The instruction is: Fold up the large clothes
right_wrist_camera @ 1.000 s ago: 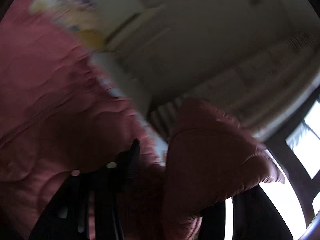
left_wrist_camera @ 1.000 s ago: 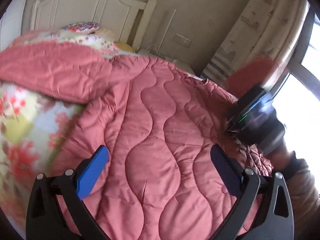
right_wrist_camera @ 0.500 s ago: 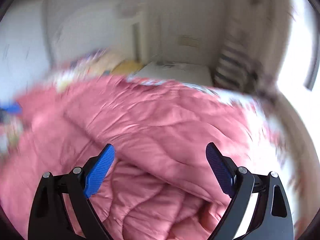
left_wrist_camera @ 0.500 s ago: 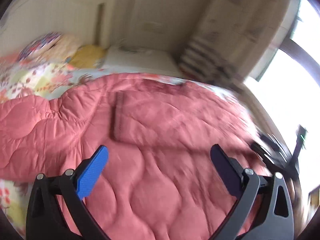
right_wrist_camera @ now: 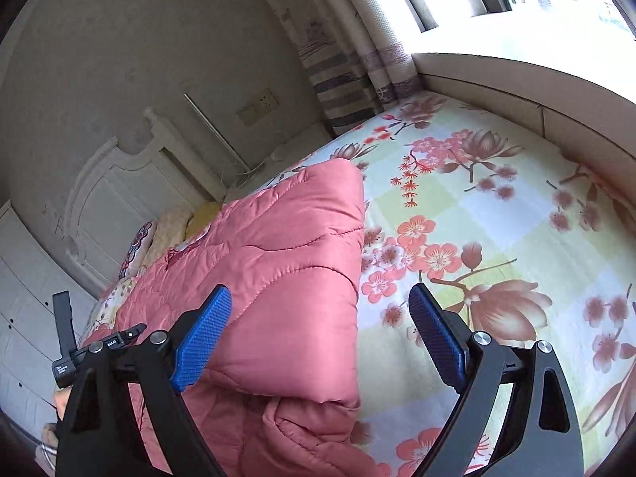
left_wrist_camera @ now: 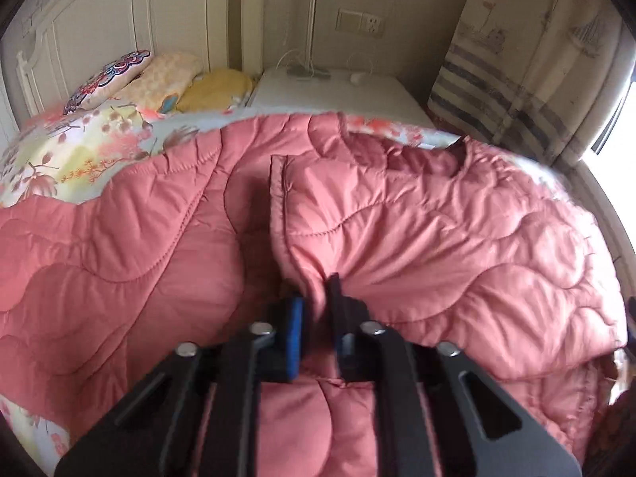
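The left claw (left_wrist_camera: 316,310) has its fingers drawn close together, pinching a bunched fold of the pink quilt (left_wrist_camera: 437,238) between the blue pad (left_wrist_camera: 295,334) on its left and the dark finger on its right. Directly ahead of this claw a folded-over flap of the quilt lies on top of the lower layer, its stitched edge running away from the fingertips; the lower layer spreads out to the claw's left. Beyond the quilt, further ahead, the floral bedsheet (left_wrist_camera: 79,147) shows, and past it a heap of pillows (left_wrist_camera: 159,79) leans against the white headboard (left_wrist_camera: 119,12). Ahead and slightly right of the claw stands a white bedside cabinet (left_wrist_camera: 338,91), with a wall socket (left_wrist_camera: 361,23) above it and a striped curtain (left_wrist_camera: 516,59) far to the right. The right claw (right_wrist_camera: 320,334) is spread wide, holding nothing, its two blue pads (right_wrist_camera: 202,338) well apart. The folded quilt (right_wrist_camera: 278,278) lies ahead of this claw's left finger and reaches between the fingers, its straight right edge ending roughly midway across the gap; the quilt's near fold bulges just below the fingertips. Ahead of the right finger lies only bare floral sheet (right_wrist_camera: 497,218). At the far left of the right claw's view, part of the other black gripper body is visible beside the quilt.
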### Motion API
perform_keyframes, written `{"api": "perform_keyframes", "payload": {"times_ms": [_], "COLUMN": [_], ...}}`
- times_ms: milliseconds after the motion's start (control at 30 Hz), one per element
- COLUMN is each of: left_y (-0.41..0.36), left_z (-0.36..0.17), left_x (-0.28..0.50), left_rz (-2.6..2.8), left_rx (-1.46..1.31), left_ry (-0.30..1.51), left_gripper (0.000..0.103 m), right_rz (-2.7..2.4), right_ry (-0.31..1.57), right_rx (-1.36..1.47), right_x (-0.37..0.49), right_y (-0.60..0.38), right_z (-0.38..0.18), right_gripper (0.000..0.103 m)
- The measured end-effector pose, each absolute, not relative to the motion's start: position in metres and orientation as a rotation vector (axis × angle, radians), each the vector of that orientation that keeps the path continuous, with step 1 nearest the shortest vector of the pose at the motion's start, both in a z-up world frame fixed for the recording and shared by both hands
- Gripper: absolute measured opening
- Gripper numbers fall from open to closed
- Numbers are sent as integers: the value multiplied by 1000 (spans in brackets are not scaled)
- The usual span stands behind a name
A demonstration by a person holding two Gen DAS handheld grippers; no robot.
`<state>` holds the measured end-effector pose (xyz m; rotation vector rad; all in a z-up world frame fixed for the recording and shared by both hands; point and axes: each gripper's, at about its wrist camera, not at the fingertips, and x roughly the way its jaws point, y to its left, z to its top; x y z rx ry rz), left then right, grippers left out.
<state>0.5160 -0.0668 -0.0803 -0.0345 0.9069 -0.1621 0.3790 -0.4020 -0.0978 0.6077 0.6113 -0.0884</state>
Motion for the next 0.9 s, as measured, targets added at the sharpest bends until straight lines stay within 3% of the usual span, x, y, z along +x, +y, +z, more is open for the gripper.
{"api": "perform_keyframes", "payload": {"times_ms": [267, 467, 633, 800, 900], "left_y": [-46, -35, -26, -25, -14], "left_z": [-59, -41, 0, -45, -81], "left_x": [499, 495, 465, 467, 475], "left_rz": [-208, -272, -328, -227, -197], "left_rx": [-108, -231, -271, -206, -237], "left_ry": [926, 901, 806, 910, 946], "left_gripper": [8, 7, 7, 7, 7], "right_rz": [64, -105, -198, -249, -230], "right_ry": [665, 838, 781, 822, 850], "right_rx": [497, 66, 223, 383, 323], "right_x": [375, 376, 383, 380, 385], "right_y": [-381, -335, -364, -397, -389], "right_z": [-84, -93, -93, -106, -107], "right_gripper": [90, 91, 91, 91, 92]}}
